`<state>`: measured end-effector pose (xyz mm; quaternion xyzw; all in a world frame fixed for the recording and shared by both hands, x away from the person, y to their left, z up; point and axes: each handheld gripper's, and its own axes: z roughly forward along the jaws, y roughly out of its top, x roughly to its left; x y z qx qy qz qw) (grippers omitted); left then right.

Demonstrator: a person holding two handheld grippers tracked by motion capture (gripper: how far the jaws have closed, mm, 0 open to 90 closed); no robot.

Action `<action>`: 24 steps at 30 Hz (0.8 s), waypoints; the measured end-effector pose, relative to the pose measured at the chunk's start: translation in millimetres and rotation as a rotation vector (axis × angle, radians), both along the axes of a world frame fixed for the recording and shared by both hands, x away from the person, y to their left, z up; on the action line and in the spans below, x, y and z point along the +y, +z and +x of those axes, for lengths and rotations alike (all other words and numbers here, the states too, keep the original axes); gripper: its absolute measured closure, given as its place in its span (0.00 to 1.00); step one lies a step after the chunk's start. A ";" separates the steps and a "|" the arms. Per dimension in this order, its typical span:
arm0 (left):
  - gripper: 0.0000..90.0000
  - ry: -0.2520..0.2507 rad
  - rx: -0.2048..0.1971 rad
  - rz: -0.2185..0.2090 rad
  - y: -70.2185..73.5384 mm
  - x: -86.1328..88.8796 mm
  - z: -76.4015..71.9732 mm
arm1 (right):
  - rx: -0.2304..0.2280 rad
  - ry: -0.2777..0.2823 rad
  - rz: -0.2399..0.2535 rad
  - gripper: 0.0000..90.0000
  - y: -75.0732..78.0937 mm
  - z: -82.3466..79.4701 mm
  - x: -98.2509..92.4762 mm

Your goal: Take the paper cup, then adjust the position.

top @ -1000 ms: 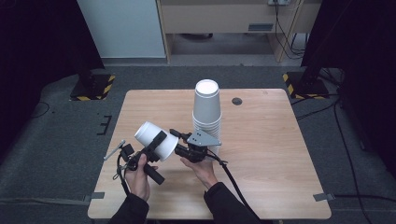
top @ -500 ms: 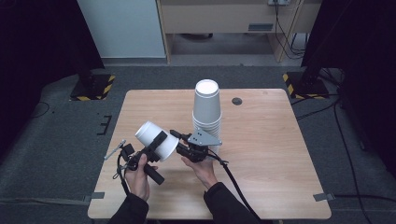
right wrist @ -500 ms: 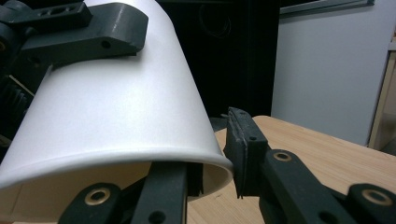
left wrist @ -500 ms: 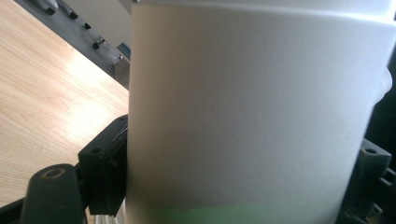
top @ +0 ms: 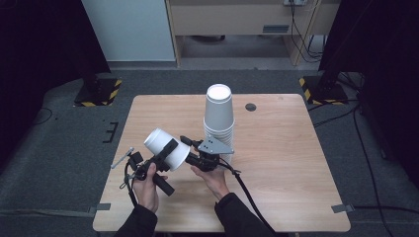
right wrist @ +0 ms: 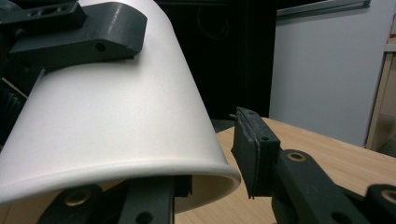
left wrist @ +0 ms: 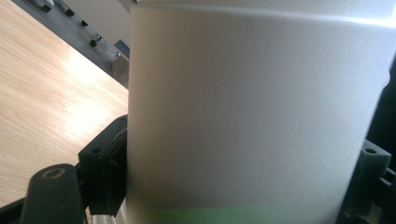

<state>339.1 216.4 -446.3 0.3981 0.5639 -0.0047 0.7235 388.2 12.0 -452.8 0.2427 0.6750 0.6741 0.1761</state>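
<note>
Change since earlier frames: almost nothing has moved; both hands stay in place above the near left part of the table, and the right gripper's jaws have just been opening a little, with the rim of the cup between them.
Left hand [top: 145, 182]: it grips the handle of the left gripper over the near left part of the wooden table [top: 296, 163].
Left gripper [top: 165, 154]: its jaws are pinching the white paper cup across its side wall; in the left gripper view a black jaw stands at each side of the cup wall.
White paper cup [top: 167, 149]: it is held in the air, tilted, its closed bottom toward the upper left and its open mouth toward the right gripper.
Right gripper [top: 190, 148]: it points left at the mouth of the cup. In the right gripper view one jaw is under the rim, inside the mouth, and the padded jaw stands just beside the rim outside, apart from it, so the jaws are spread and are not pressing.
Right hand [top: 210, 175]: it is under the right gripper, palm up.
Stack of white cups [top: 219, 121]: it stands upside down on the table, just behind the right gripper.
</note>
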 end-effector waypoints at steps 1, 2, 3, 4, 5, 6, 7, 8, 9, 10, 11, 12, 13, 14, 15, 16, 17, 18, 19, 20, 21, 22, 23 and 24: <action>0.17 0.001 -0.001 -0.001 -0.1 0.3 -0.1 | 0.002 0.000 0.000 0.78 0.3 -0.1 -0.1; 0.17 0.000 -0.002 -0.002 -0.1 0.5 0.1 | -0.002 0.001 -0.002 0.80 0.7 0.2 -0.3; 0.17 0.000 0.000 -0.002 -0.1 0.7 0.2 | -0.004 0.000 -0.004 0.81 1.4 0.1 -0.6; 0.17 0.003 0.002 -0.002 -0.4 1.4 0.6 | 0.000 0.000 -0.001 0.83 2.0 -0.3 -1.0; 0.17 0.003 0.004 -0.009 -0.6 1.9 0.8 | 0.005 0.004 0.002 0.83 2.6 0.2 -1.3; 0.17 0.005 0.007 -0.008 -0.7 2.7 0.7 | 0.009 0.006 0.003 0.84 2.6 0.3 -0.8; 0.17 0.010 0.009 -0.012 -0.7 3.6 0.6 | 0.004 0.008 -0.001 0.84 2.3 1.0 0.0; 0.17 0.013 0.011 -0.015 -0.8 4.7 0.8 | 0.011 0.009 -0.002 0.85 2.3 0.9 1.0; 0.17 0.017 0.013 -0.017 -0.9 5.9 0.9 | 0.015 0.010 -0.006 0.85 2.2 1.0 2.1; 0.17 0.023 0.013 -0.019 -0.8 6.8 0.8 | 0.014 0.010 -0.005 0.86 2.3 1.3 3.4; 0.17 0.028 0.012 -0.017 -0.8 7.6 0.8 | 0.017 0.012 -0.007 0.86 2.5 1.4 4.6; 0.17 0.033 0.011 -0.017 -0.6 7.9 0.7 | 0.021 0.013 -0.010 0.86 2.5 1.3 5.7; 0.17 0.038 0.009 -0.016 -0.6 8.1 0.7 | 0.024 0.014 -0.013 0.87 2.5 1.3 6.5; 0.17 0.040 0.008 -0.013 -0.6 8.2 0.7 | 0.022 0.012 -0.013 0.87 2.3 1.4 7.1; 0.17 0.043 0.008 -0.011 -0.7 8.4 0.9 | 0.028 0.014 -0.012 0.87 2.1 1.0 7.4; 0.17 0.042 0.010 -0.008 -0.9 8.6 1.1 | 0.032 0.016 -0.017 0.88 1.8 0.7 7.5; 0.17 0.043 0.010 -0.008 -1.1 8.8 1.1 | 0.035 0.016 -0.021 0.88 1.5 0.4 7.5; 0.17 0.046 0.009 -0.003 -1.1 8.8 1.0 | 0.035 0.019 -0.025 0.88 1.4 0.5 7.4; 0.17 0.047 0.008 -0.003 -0.9 8.6 0.9 | 0.036 0.020 -0.029 0.88 1.4 0.2 7.4; 0.17 0.048 0.007 -0.003 -0.8 8.5 0.9 | 0.039 0.021 -0.032 0.89 1.4 -0.2 7.3; 0.17 0.048 0.005 0.000 -0.7 8.4 1.0 | 0.041 0.021 -0.031 0.89 1.5 -0.5 7.3; 0.16 0.046 0.006 -0.001 -0.7 8.2 1.1 | 0.043 0.022 -0.034 0.89 1.5 -0.5 7.1; 0.16 0.045 0.005 -0.001 -0.7 8.1 1.3 | 0.044 0.023 -0.035 0.89 1.6 -0.6 6.7; 0.16 0.043 0.007 -0.001 -0.8 7.7 1.6 | 0.043 0.024 -0.038 0.89 1.6 -0.6 6.4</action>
